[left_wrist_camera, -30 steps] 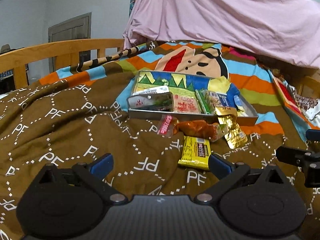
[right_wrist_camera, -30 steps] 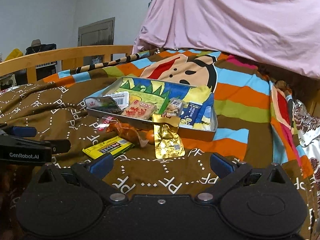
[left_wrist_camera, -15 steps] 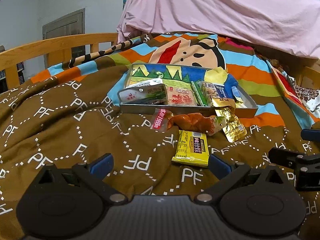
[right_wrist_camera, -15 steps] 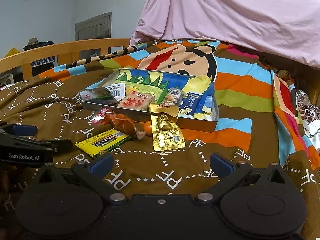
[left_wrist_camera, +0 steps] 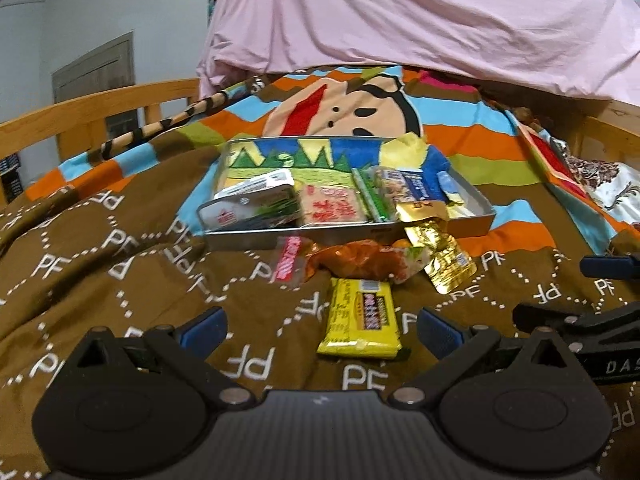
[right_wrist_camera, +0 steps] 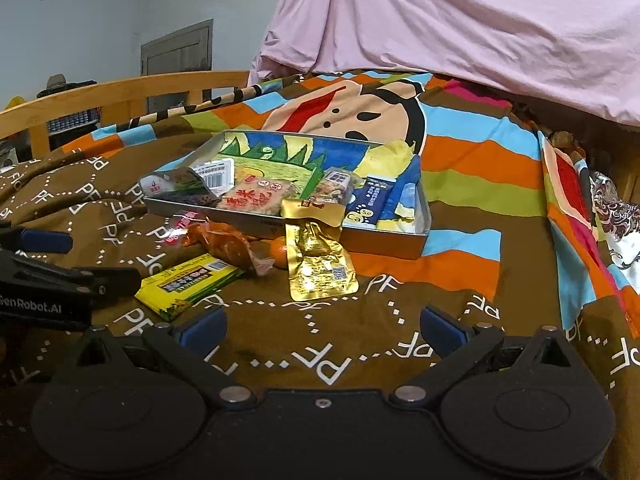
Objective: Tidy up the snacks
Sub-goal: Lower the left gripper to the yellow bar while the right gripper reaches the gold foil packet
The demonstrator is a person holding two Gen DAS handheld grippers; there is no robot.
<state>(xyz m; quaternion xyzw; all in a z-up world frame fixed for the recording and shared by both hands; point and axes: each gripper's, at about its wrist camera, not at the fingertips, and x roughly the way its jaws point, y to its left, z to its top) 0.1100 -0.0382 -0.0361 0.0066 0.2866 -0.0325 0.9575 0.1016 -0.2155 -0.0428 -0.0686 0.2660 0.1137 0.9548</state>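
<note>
Yellow snack bar lies lengthwise toward tin.

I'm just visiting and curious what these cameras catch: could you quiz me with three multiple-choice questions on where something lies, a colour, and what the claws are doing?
1. Where is the yellow snack bar?
A. inside the metal tray
B. on the brown blanket, in front of the tray
C. on the pink sheet

2. What colour is the pouch draped over the tray's front edge?
A. gold
B. purple
C. white

3. The left claw and right claw are:
A. both open, empty
B. both gripping snacks
C. one gripping the tray

Answers: B, it lies on the blanket outside the tray; A, shiny gold foil; A, fingers spread apart with nothing between.
</note>
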